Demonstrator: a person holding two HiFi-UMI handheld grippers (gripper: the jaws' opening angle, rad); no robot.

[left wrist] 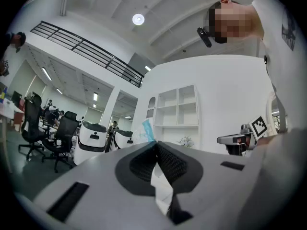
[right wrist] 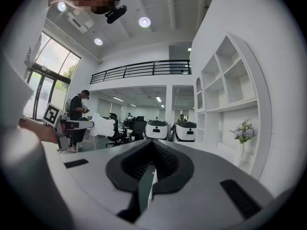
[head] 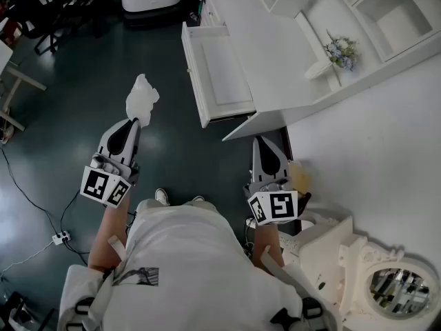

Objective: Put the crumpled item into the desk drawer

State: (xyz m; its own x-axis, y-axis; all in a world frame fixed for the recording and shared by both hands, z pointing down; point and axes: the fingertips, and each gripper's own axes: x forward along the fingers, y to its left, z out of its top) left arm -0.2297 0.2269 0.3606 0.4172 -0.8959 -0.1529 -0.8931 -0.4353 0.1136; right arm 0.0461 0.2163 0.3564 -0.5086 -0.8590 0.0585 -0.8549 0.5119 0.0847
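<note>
Head view: the left gripper (head: 131, 124) is clamped on the crumpled white wad (head: 141, 98), which sticks out past its tips. The open white desk drawer (head: 227, 81) lies ahead, to its right. The right gripper (head: 262, 142), closed and empty, is nearer the desk.

The crumpled item (head: 142, 98) and desk drawer (head: 227, 81) are white, the floor (head: 69, 102) dark teal.

We see a crumpled white paper wad (head: 142, 96) left of centre in the upper half of the head view. It is held in the air, its lower end pinched between the closed tips of the left gripper (head: 133, 121). In the left gripper view a pale bluish corner pokes up above the jaws. The shallow white desk drawer (head: 227, 81) stands pulled open at upper centre, well apart to the wad's right.
</note>
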